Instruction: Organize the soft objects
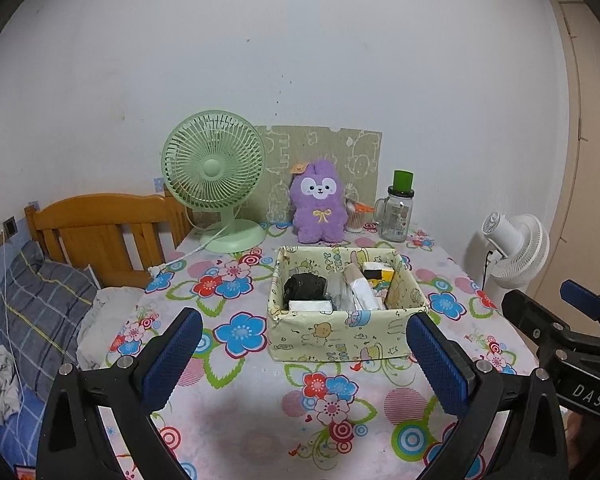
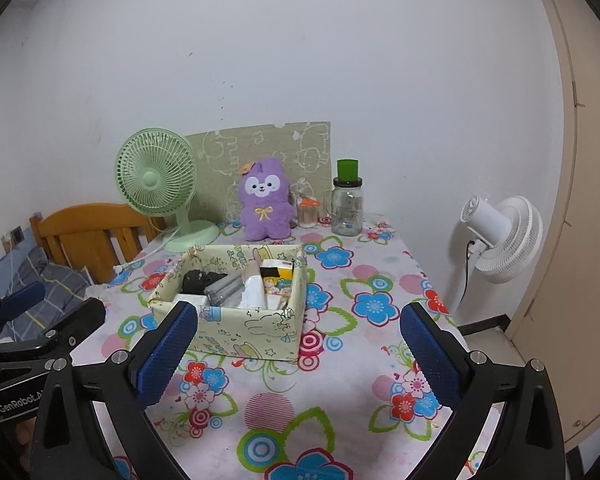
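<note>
A purple plush toy (image 1: pixel 320 204) (image 2: pixel 265 200) stands upright at the back of the table, against a patterned board. In front of it sits a cartoon-print box (image 1: pixel 340 334) (image 2: pixel 244 332) holding a black soft bundle (image 1: pixel 305 286) (image 2: pixel 198 280), white packets and a yellow-black pack. My left gripper (image 1: pixel 303 318) hovers open before the box, nothing between its blue pads. My right gripper (image 2: pixel 298 309) is also wide open and empty, slightly right of the box. Each gripper shows at the edge of the other's view: the right gripper (image 1: pixel 580 320) and the left gripper (image 2: pixel 32 312).
A green desk fan (image 1: pixel 214 164) (image 2: pixel 156 172) stands back left, its cord trailing over the flowered tablecloth (image 1: pixel 260 420). A glass jar with a green lid (image 1: pixel 398 212) (image 2: pixel 347 204) is back right. A white floor fan (image 1: pixel 516 248) stands right of the table, a wooden headboard (image 1: pixel 100 232) and pillow (image 1: pixel 40 312) left.
</note>
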The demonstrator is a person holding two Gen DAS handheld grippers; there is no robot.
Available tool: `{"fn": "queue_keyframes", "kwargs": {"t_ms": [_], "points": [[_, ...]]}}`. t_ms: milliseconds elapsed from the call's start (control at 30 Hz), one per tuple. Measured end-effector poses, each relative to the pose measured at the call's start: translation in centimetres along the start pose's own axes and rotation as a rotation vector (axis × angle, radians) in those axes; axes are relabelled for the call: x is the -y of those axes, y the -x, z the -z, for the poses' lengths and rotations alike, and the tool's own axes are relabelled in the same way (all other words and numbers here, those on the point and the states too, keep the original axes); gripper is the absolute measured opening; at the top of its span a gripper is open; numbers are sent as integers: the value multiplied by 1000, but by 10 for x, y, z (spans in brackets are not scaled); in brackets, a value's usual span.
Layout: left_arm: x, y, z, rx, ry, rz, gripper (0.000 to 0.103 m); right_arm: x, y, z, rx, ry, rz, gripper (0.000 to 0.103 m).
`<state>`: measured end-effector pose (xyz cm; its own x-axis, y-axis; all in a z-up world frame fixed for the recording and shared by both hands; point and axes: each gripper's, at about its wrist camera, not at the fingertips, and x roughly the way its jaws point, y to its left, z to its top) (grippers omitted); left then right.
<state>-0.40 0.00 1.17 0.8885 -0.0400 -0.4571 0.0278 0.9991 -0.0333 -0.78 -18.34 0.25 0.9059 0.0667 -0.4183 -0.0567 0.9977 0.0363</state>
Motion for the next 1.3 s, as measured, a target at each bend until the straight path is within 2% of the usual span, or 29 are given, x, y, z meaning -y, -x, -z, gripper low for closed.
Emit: {"fn": "queue_keyframes", "kwargs": {"t_ms": [633, 1300], "points": [[-1, 7, -2, 34, -1, -11, 103, -2, 3, -1, 11, -2, -8, 103], [1, 5, 0, 31, 1, -11, 103, -1, 4, 0, 13, -3, -6, 103]]}}
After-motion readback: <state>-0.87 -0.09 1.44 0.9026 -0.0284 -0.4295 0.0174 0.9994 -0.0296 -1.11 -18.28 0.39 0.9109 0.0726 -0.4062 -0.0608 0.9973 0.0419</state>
